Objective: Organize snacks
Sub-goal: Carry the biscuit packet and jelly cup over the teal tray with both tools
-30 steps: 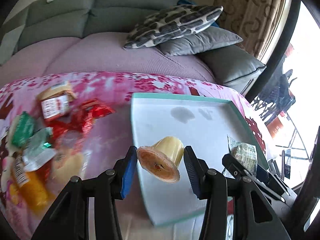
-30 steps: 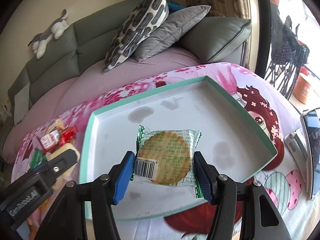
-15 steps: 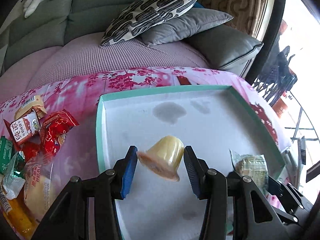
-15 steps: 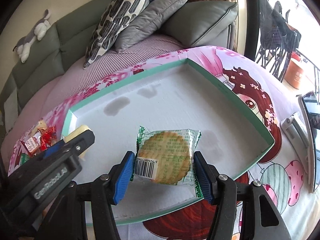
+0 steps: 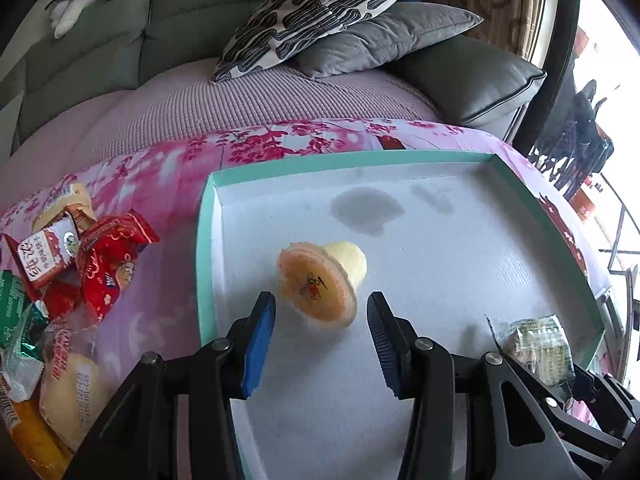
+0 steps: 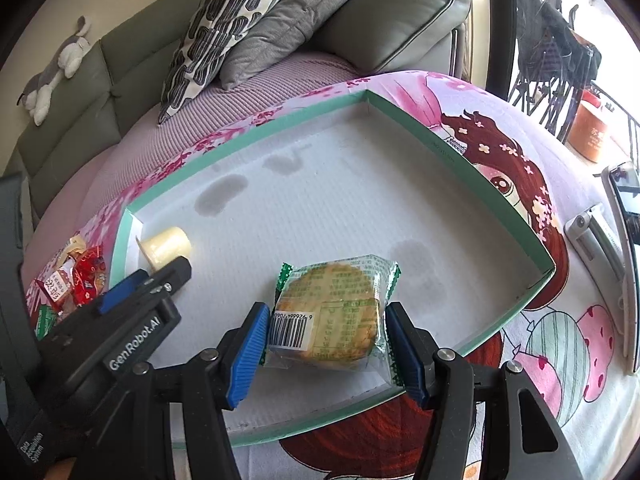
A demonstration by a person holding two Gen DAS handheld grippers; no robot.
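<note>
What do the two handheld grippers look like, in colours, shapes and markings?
Both the left gripper and the right gripper have black angular plastic frames with silver round screw heads and blue ribbed pads on the fingers. In the right wrist view, the left gripper's side carries white "GenRobot.AI" lettering. No cables or sleeves show.

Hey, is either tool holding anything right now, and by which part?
Right tool grips the cookie pack by its two side edges. Left tool holds nothing; the jelly cup lies on the tray past its tips.
</note>
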